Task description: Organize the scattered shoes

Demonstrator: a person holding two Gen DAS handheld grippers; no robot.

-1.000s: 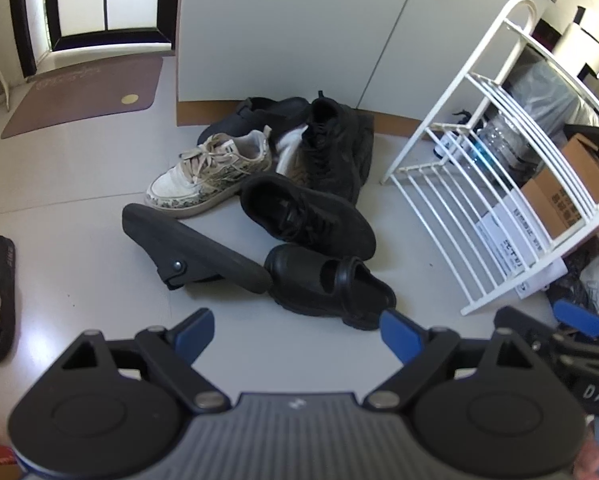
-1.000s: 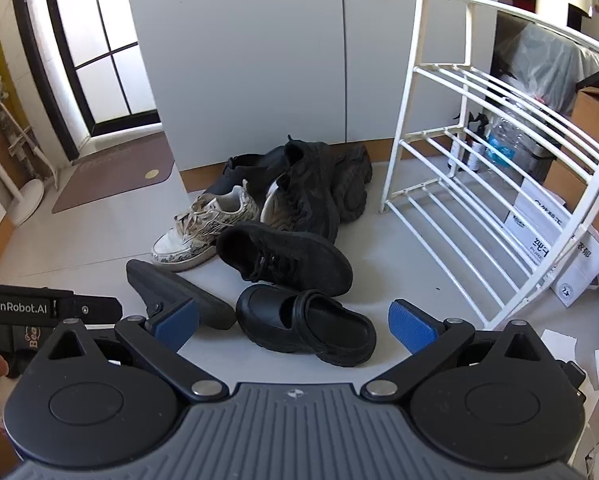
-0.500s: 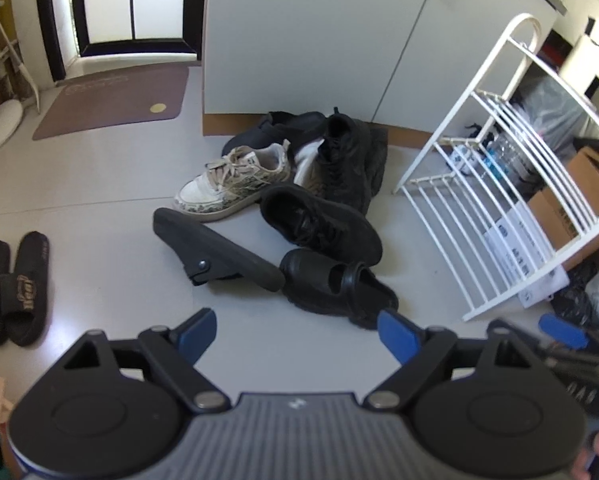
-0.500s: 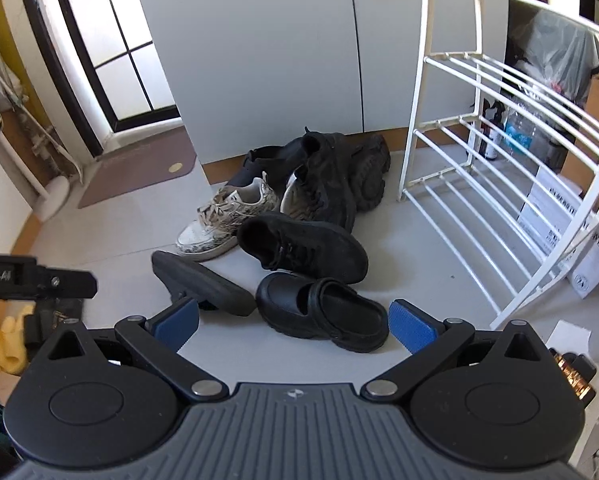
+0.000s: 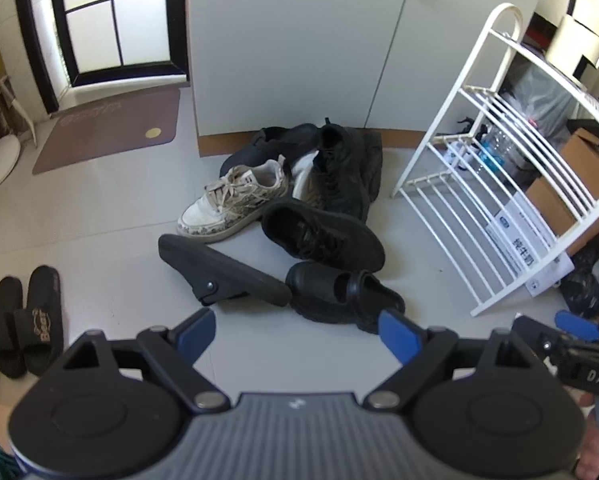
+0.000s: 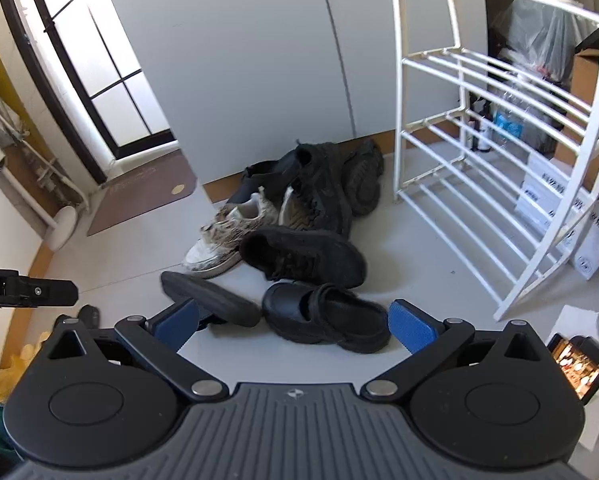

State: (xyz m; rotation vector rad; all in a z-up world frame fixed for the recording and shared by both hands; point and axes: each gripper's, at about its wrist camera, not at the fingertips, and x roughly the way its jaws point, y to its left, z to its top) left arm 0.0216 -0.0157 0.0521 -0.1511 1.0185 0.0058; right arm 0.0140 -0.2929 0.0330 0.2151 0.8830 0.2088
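From the left, I noted the black slides [image 5: 27,320] parked apart from the pile, then the left gripper [image 5: 295,336] with its fingers spread wide and nothing between them, held above bare floor short of the shoes. The overturned black clog [image 5: 219,274] lay sole-up nearest it, with the patterned white sneaker [image 5: 235,200] behind. To its right sat the upright black clog [image 6: 323,316], framed between the wide, empty fingers of the right gripper [image 6: 293,326].

I judged the step to be the first pick. The upright clog was the best target: grip across the heel strap or side wall, not the rounded toe. The black lace-up shoe [image 6: 303,258] touched it behind, so lift straight up.

Rightward, open floor led to the white rack [image 6: 459,184], its tiers empty. Its front rail and sloped side frame were the edges to clear. A phone [image 6: 577,364] lay on the floor at far right.
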